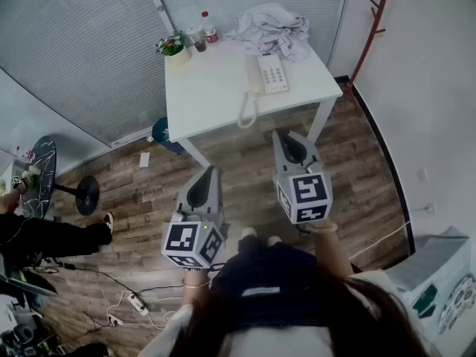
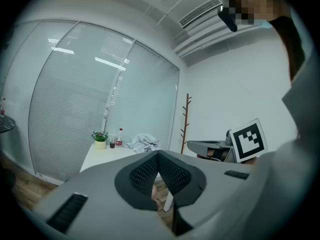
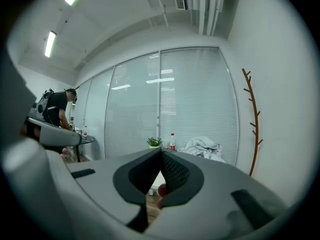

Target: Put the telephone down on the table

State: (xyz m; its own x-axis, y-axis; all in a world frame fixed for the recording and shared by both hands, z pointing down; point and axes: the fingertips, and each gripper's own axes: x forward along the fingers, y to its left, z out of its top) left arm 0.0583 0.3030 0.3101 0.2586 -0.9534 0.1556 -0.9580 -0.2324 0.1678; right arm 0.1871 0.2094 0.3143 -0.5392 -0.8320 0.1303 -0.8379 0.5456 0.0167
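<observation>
The telephone (image 1: 271,73) lies on the white table (image 1: 216,88), near its front edge, and its cord (image 1: 245,114) hangs in a loop over that edge. The left gripper (image 1: 209,171) and the right gripper (image 1: 287,137) are both well apart from the table, each with its jaws closed together and nothing between them. The main risk, I think, is the cord: a gripper that catches the loop could pull the telephone off the table.
</observation>
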